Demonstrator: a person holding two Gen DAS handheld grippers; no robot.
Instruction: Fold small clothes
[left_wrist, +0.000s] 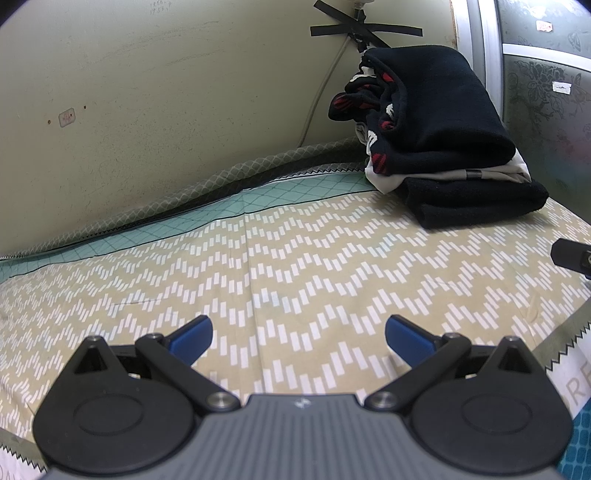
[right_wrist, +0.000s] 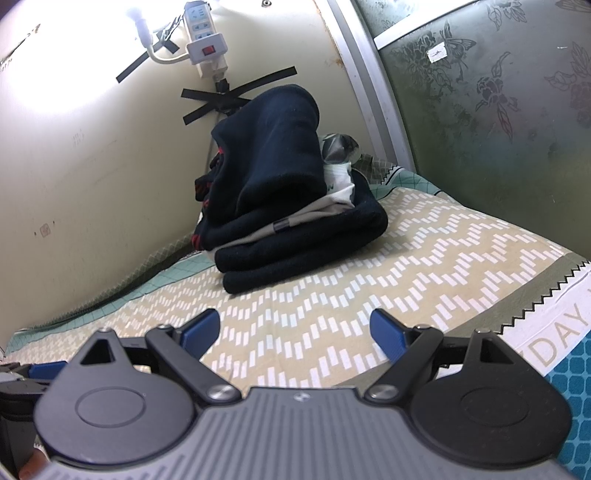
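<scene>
Both the left gripper (left_wrist: 299, 332) and right gripper (right_wrist: 295, 328) were held wide, empty, above the sheet (left_wrist: 295, 258). Folded clothes (left_wrist: 436, 140) were stacked by the wall. A power strip (right_wrist: 205, 40) was shown only in the right view.

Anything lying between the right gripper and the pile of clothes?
No. Right wrist view shows only bare patterned sheet between the open right gripper and the pile of clothes.

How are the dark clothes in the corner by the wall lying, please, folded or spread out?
Folded: the dark clothes sit stacked in layers with rounded fold edges, on the patterned sheet.
</scene>
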